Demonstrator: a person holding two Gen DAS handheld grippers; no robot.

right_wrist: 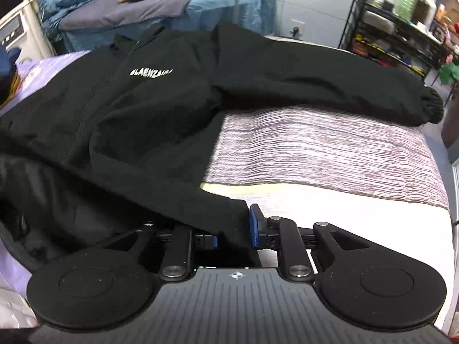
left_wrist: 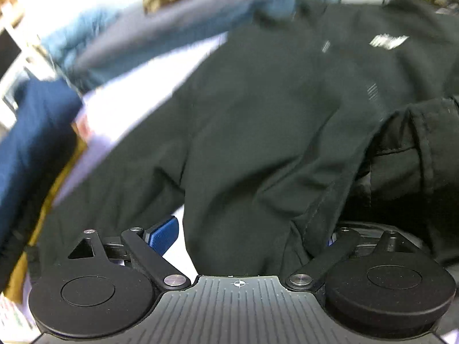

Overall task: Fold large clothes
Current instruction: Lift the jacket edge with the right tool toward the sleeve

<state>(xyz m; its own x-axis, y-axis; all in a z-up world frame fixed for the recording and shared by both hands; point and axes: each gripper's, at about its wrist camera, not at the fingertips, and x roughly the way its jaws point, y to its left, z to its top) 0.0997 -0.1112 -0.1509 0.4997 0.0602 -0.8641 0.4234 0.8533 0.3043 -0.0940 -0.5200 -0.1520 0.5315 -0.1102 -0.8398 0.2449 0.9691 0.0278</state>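
A large black jacket (right_wrist: pixel 149 97) with white chest lettering lies spread on a bed, one sleeve (right_wrist: pixel 330 86) stretched out to the right. My right gripper (right_wrist: pixel 233 229) is shut on the jacket's bottom hem at the near edge. In the left wrist view the same jacket (left_wrist: pixel 258 114) fills the frame. My left gripper (left_wrist: pixel 246 238) stands wide open with black cloth draped between its blue pads (left_wrist: pixel 165 235); the right pad is mostly hidden by the cloth.
The bed has a striped purple-grey cover (right_wrist: pixel 330 154) and a white sheet (right_wrist: pixel 358 209). A second bed with blue bedding and piled clothes (right_wrist: pixel 160 3) stands behind. A black metal shelf rack (right_wrist: pixel 401 28) is at the far right. Dark blue cloth (left_wrist: pixel 31 143) hangs at the left.
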